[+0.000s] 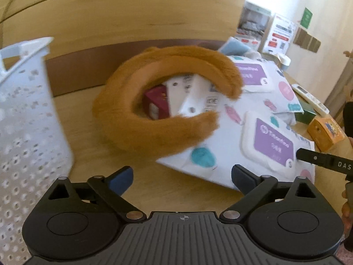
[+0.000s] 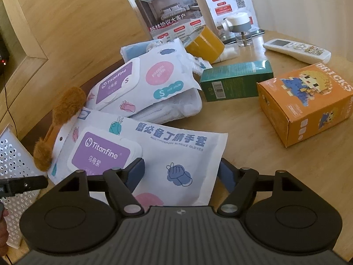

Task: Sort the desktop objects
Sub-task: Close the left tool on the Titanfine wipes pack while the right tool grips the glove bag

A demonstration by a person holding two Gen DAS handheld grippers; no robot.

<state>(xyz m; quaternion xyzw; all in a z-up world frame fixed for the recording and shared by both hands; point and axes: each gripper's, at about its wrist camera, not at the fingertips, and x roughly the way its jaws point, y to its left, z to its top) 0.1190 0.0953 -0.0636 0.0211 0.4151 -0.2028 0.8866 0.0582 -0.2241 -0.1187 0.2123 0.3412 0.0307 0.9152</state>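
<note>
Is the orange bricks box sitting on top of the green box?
No, in the right wrist view the orange bricks box rests on the table, beside the green box with bare wood between them.

Left gripper (image 1: pixel 182 176) and right gripper (image 2: pixel 182 172): jaws spread.

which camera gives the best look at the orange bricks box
The right wrist view: the orange bricks box sits close and sharp there, with its top picture and lettering readable. The left wrist view catches it only small and blurred at the right edge.
</note>
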